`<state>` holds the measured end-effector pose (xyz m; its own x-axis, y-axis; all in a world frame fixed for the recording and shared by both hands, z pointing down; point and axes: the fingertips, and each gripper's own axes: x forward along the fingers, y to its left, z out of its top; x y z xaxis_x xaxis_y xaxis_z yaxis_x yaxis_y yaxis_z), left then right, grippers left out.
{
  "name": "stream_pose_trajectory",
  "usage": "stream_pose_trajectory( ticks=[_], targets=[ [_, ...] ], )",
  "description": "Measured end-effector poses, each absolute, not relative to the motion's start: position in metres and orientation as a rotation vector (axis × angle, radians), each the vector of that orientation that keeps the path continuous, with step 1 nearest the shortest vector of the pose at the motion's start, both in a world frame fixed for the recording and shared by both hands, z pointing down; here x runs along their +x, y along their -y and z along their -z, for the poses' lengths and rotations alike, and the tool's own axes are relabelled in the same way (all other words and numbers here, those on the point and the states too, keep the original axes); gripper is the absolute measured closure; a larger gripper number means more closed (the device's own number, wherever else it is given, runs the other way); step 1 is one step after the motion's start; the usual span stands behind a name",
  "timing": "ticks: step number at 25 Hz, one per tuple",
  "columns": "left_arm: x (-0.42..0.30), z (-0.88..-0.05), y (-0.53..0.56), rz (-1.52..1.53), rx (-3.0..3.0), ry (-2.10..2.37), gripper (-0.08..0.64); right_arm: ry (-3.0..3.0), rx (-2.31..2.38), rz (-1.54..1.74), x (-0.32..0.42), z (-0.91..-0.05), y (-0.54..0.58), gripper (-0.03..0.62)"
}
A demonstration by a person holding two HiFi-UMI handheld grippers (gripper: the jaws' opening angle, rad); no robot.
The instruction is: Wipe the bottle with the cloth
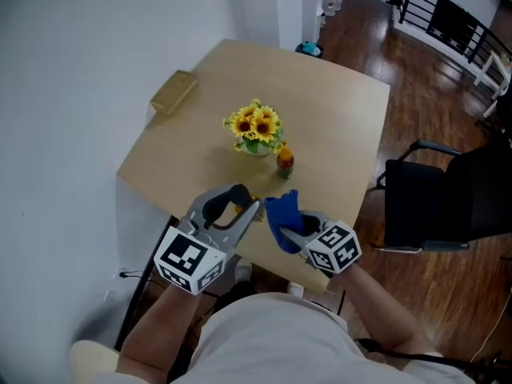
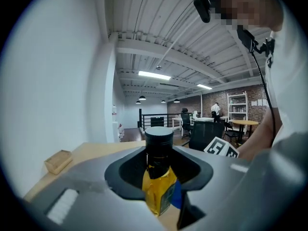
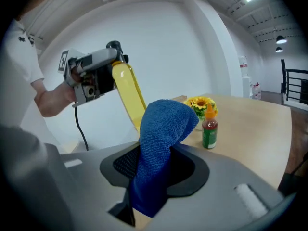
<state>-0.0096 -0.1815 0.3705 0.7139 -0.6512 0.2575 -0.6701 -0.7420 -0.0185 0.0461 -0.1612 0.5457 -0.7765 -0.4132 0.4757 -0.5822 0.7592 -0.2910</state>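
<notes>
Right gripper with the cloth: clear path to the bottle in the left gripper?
Probably yes. The bottle, held up in the left gripper, sits right beside the cloth; nothing between them.

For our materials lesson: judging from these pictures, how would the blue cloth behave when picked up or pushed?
Probably floppy: the cloth folds and droops over above the jaws pinching it. Likely light, since one pinch carries it. Its fuzzy weave suggests grip, not slipperiness.

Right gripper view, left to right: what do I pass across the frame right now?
left gripper → yellow bottle it holds → blue cloth in the right gripper → sauce bottle. The sunflowers overlap the sauce bottle, so they are left out.
</notes>
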Motion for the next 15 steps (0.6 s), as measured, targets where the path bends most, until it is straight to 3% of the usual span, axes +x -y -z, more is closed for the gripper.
stream_pose_trajectory(
  ticks=[4, 11, 15],
  targets=[
    [-0.003, -0.373, 0.180, -0.382, 2.804, 1.115, 0.403, 2.585, 0.744, -0.564, 0.063, -0.535, 0.138, 0.436],
    [0.008, -0.378, 0.184, -0.380, 2.766, 1.125, 0.403, 2.841, 0.609, -0.266, 0.036, -0.419, 0.100, 0.435],
    [0.011, -0.371, 0.186, -0.344, 2.767, 1.109, 0.403, 2.785, 0.625, -0.304, 0.028, -0.451, 0.111, 0.434]
  ],
)
